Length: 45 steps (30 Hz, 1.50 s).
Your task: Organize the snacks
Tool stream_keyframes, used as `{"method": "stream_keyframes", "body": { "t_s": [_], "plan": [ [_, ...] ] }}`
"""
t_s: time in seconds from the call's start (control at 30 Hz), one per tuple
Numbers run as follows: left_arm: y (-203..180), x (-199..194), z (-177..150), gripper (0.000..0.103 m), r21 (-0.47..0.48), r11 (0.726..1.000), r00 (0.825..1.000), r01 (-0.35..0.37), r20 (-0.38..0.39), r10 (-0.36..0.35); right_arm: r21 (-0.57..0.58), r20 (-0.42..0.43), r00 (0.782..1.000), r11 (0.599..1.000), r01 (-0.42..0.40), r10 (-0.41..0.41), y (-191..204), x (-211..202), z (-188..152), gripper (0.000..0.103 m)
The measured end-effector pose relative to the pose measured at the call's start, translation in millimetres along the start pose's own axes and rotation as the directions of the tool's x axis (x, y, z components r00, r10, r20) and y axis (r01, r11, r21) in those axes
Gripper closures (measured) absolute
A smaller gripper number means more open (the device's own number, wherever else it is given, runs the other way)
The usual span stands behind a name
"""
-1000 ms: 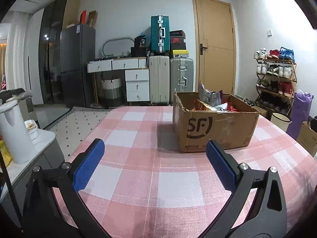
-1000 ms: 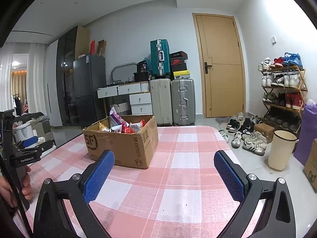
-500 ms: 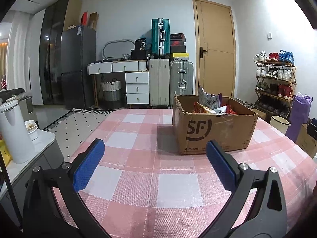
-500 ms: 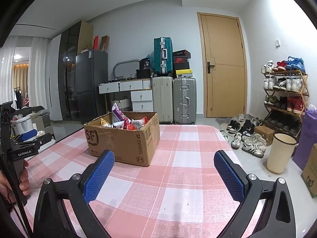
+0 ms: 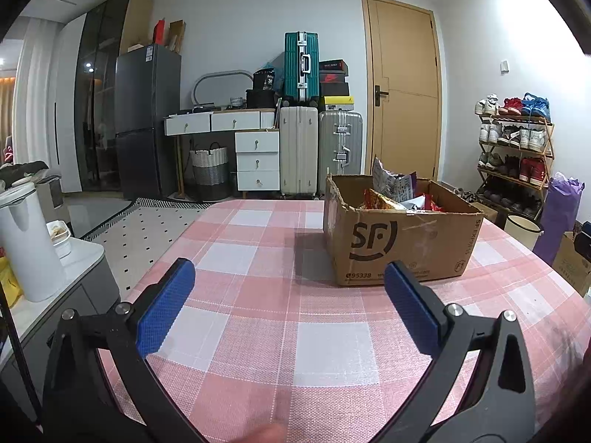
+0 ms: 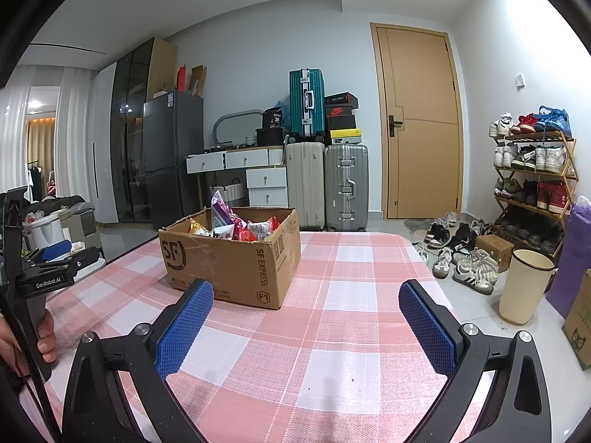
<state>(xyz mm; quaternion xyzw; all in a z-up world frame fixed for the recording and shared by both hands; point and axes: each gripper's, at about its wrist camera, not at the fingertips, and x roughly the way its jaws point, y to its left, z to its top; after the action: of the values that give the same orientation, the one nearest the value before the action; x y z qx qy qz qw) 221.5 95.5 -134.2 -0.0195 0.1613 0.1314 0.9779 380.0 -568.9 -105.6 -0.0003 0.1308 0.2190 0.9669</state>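
– While both pairs of fingers hang over the cloth, what sits ahead of them?

– A corrugated cardboard box [image 5: 400, 236], brown and rectangular, its top flaps torn off to a ragged edge, with a black "SF" logo printed on the side. For the left gripper [image 5: 290, 297] it lies beyond the right fingertip; for the right gripper [image 6: 304, 312] it lies beyond the left fingertip.

– And the snacks?

– Crinkled foil and plastic snack packets [image 6: 238, 227] stand heaped inside the box, red, purple, white and orange, one tall bag poking above the rim.

– How do the fingers stand?

– Both grippers are spread wide with nothing between them. Each finger is a black plastic arm faced with a blue, finely knurled rubber pad [image 6: 184, 330], and bright metal screws sit at the joints.

– What lies under them?

– A tablecloth [image 5: 332, 336] of woven pink and white checks, its weave grainy up close. None of the fingertips touches the box.

– Anything off to the side?

– Past the left gripper's left finger, a smooth white cylindrical kettle [image 5: 27, 243] stands on a pale counter.
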Motion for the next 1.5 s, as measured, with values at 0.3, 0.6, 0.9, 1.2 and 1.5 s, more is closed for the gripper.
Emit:
{"method": "stream_keyframes", "body": {
  "t_s": [0.3,0.6,0.9,1.2,1.5],
  "plan": [
    [2.5,-4.5,-2.4,0.001,0.002,1.000,1.000,0.005,0.007,-0.005,0.001,-0.001,1.000,1.000,0.000,0.000,0.5,0.1,-0.2,0.001],
    [3.7,-4.4,-2.3,0.001,0.004,1.000,1.000,0.009,0.007,-0.009,-0.003,-0.010,1.000,1.000,0.000,-0.001,0.6,2.2,-1.7,0.001],
    [3.7,-4.3,-2.7,0.001,0.004,1.000,1.000,0.010,0.007,-0.010,-0.004,-0.010,1.000,1.000,-0.001,0.001,-0.9,1.4,-2.0,0.001],
    [3.4,-4.0,-4.0,0.001,0.005,1.000,1.000,0.008,0.007,-0.008,-0.002,-0.009,1.000,1.000,0.003,-0.003,-1.6,0.9,-1.5,0.001],
    [3.7,-5.8,-3.8,0.001,0.004,1.000,1.000,0.007,0.009,-0.007,-0.002,-0.008,1.000,1.000,0.003,-0.003,-2.3,0.7,-1.1,0.001]
  ]
}}
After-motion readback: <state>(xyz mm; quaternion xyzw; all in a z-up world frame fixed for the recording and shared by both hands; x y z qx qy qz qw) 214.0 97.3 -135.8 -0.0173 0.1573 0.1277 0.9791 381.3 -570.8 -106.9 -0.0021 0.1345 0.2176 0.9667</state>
